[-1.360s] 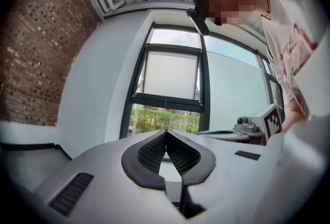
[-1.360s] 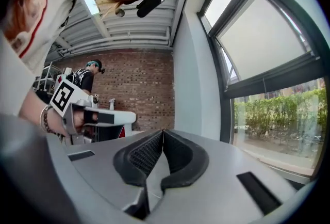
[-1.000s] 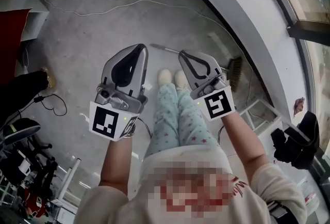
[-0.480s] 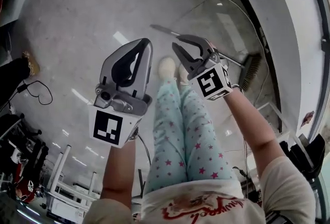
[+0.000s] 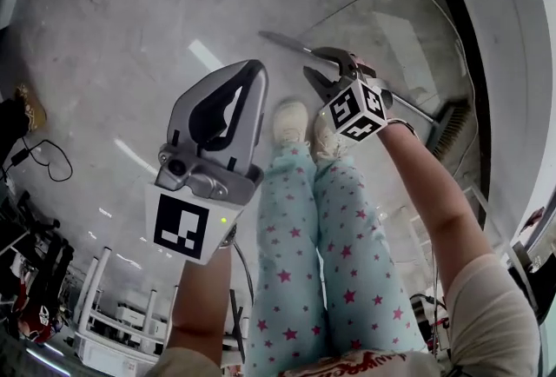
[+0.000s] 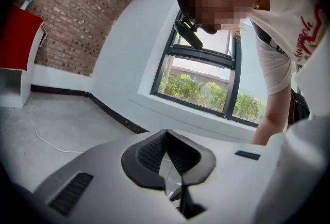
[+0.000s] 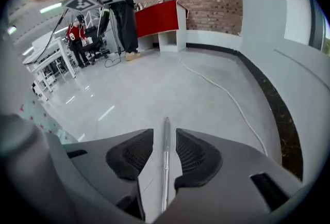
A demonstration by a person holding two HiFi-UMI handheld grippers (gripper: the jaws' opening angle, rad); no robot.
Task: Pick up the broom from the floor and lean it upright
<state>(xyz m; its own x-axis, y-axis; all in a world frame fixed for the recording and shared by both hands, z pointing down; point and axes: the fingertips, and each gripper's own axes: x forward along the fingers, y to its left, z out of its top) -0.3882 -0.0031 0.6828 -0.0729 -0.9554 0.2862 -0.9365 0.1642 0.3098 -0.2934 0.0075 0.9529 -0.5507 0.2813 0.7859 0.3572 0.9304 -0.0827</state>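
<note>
Two grippers are in view, one in each hand of a person bent low over a grey floor (image 5: 130, 36). We find the broom (image 5: 282, 42) lying flat on that floor, just ahead of the person's shoes (image 5: 291, 119). Its thin handle (image 7: 165, 166) runs from a free end near the middle of the head view to the bristle head (image 5: 453, 120), which lies near the foot of the white wall (image 5: 521, 36) at the right.

The right gripper (image 5: 311, 61) points steeply down at the handle, a little way in from the free end. Its jaws have just been opening and now stand partly spread, one on each side of the handle. Its own view shows a sliver of floor on both sides of the shaft. We judge that the pads (image 7: 193, 153) are not pressing on it, so nothing is held. The straddling pose suits a pinch across the narrow shaft.

The left gripper (image 5: 250, 71) hangs beside it, clear of the broom, with its jaws pressed together and empty. We take it to be in reserve, perhaps to steady the handle once raised.

Lifting has not begun. The next move calls for closing on the handle. A grip this far from the bristle head may let that end swing. A white cable (image 7: 221, 91) lies on the floor beyond, apart from the broom.
</note>
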